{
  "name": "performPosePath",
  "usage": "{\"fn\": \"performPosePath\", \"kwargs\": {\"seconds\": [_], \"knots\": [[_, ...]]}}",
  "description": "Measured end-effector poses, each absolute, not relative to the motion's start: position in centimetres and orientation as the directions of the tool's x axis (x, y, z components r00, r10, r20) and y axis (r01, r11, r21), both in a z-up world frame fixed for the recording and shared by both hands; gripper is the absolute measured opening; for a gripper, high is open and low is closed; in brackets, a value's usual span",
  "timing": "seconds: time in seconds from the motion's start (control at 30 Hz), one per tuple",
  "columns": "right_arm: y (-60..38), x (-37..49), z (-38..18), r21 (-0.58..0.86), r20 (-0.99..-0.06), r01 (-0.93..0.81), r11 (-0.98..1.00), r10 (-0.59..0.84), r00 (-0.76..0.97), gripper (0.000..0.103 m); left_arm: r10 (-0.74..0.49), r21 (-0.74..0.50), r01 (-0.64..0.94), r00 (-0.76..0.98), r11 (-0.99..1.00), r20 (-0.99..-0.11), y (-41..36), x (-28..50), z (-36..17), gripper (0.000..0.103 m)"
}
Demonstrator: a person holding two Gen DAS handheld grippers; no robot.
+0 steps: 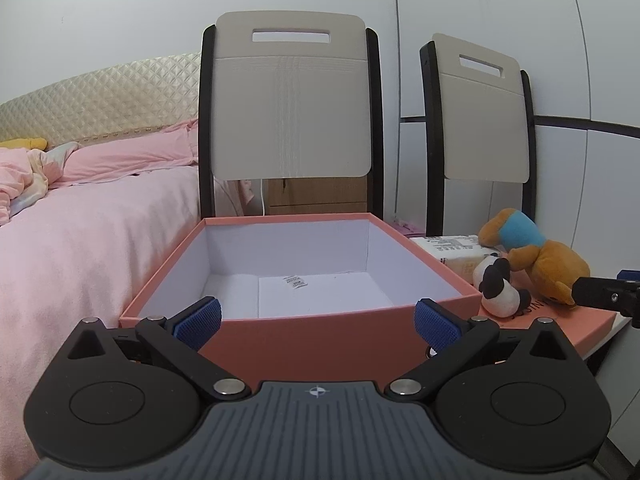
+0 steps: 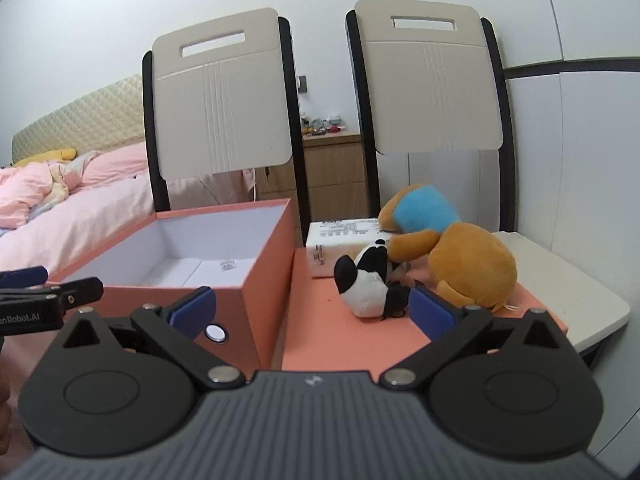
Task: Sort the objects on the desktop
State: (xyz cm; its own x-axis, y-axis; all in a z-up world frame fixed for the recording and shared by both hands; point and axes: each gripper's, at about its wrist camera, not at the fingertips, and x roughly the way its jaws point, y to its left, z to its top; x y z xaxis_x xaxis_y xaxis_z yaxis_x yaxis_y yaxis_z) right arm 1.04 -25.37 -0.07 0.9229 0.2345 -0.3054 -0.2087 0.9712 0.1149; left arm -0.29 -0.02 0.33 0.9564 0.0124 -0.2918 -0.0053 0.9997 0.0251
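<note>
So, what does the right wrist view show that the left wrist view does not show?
Only the right wrist view shows the small items on the wooden cabinet, the round button on the box front, and the left gripper from the side.

Only the left wrist view shows the whole box floor with the small white packet seen clearly, and the right gripper's tip.

Both show the open pink box, the panda plush, the brown plush with the blue hood, the white pack, two chairs and the pink bed. Both grippers are open.
</note>
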Motion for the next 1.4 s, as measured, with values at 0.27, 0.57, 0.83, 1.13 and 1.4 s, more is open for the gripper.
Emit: {"fn": "performPosePath", "kwargs": {"seconds": [0.27,0.57,0.83,1.13,1.4], "knots": [[-24.9,1.9,-0.6,0.158,-0.312,-0.206,0.966,0.246,0.917,0.103,0.0,0.015,0.005,0.955,1.0,-0.296,0.6,-0.4,0.0,0.103],[-24.4,1.3,-1.5,0.107,-0.285,-0.204,0.973,0.226,0.931,0.103,0.004,0.021,0.002,0.957,1.0,-0.29,0.2,-0.6,-0.2,0.103],[-23.6,2.5,-2.6,0.069,-0.272,-0.196,0.978,0.207,0.94,0.103,0.007,0.017,-0.003,0.961,1.0,-0.276,0.2,-0.6,-0.1,0.103],[-22.3,3.8,-3.5,0.055,-0.257,-0.213,0.976,0.22,0.941,0.103,0.004,0.037,0.006,0.965,0.999,-0.261,-0.1,-0.6,-0.2,0.103],[-21.8,4.4,-4.1,0.022,-0.254,-0.235,0.972,0.232,0.939,0.103,0.006,0.048,0.007,0.966,0.999,-0.26,-0.2,-0.6,-0.4,0.103]]}}
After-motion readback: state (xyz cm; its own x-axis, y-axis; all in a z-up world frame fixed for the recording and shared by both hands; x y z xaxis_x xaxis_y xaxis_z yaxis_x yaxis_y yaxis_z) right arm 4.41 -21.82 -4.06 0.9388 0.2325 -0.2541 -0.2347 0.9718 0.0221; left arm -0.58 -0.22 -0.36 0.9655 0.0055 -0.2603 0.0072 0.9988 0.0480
